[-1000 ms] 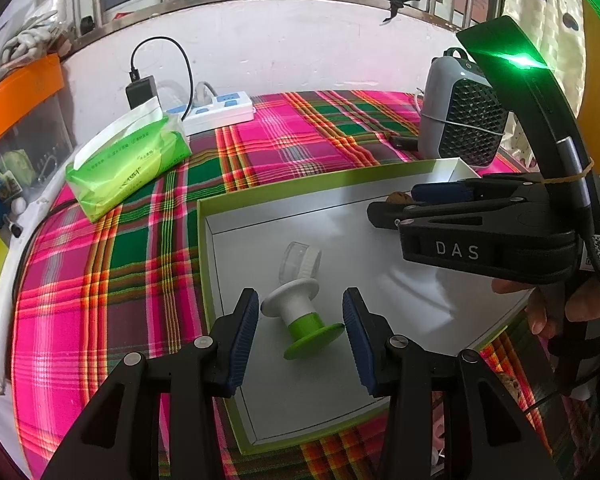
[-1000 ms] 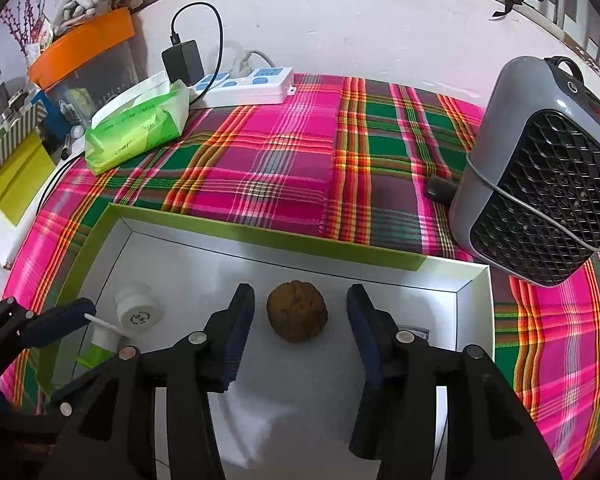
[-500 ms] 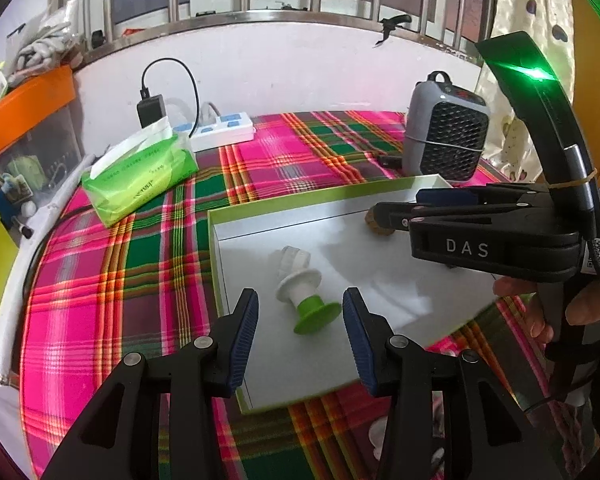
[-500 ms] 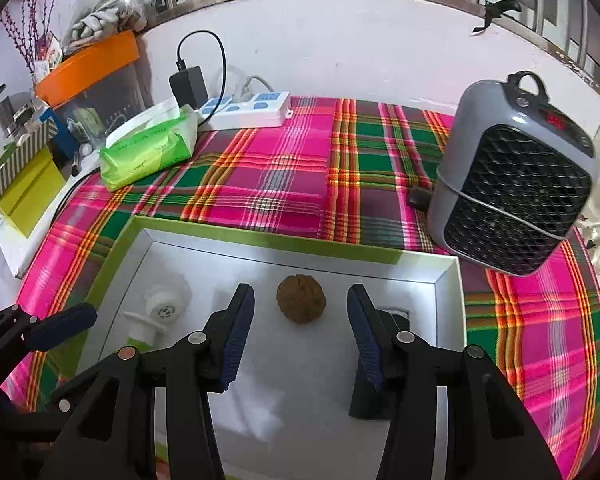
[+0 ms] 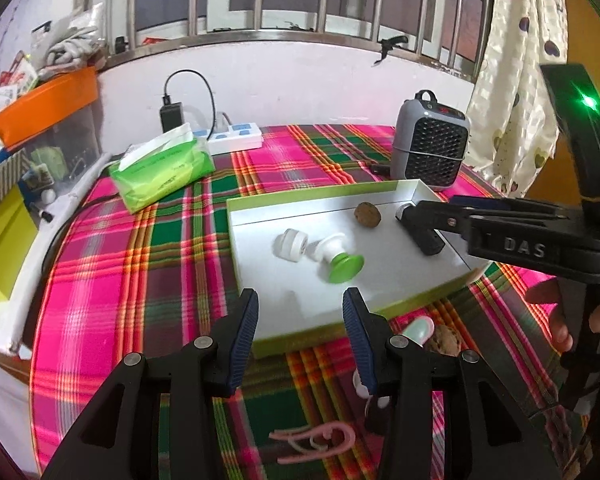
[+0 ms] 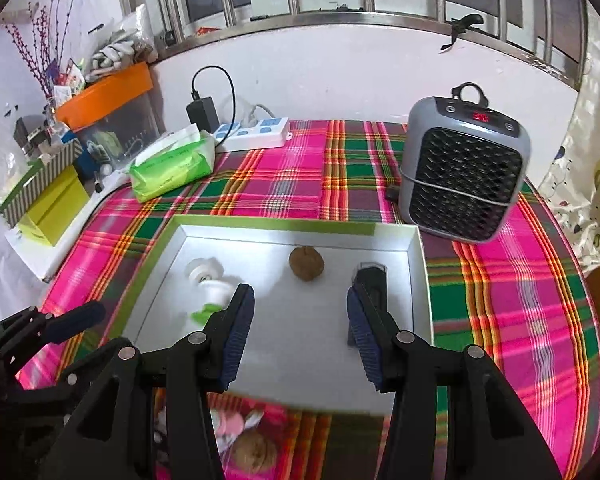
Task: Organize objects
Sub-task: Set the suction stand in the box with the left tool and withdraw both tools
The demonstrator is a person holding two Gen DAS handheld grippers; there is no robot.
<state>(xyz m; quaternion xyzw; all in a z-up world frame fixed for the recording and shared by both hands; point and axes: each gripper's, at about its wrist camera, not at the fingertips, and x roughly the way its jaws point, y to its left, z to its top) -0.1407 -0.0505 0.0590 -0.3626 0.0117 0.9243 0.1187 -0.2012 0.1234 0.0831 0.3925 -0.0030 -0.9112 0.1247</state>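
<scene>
In the tray (image 5: 260,272) lie a walnut (image 5: 367,213) near its far edge, a white-and-green stopper (image 5: 332,258) toward its left, and a black clip (image 6: 370,276) by its right wall. More items (a second walnut (image 5: 444,340), pink pieces (image 5: 316,440)) are left on the plaid cloth (image 6: 520,300) at the tray's near edge. The left gripper (image 5: 300,328) and right gripper (image 6: 300,332) are held wide, empty. One loose item should be straddled squarely before closing. A heater (image 6: 460,176) stands at the cloth's far right corner.

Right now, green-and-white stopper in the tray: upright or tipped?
Tipped. The stopper lies on its side on the tray floor, green disc toward the camera.
</scene>
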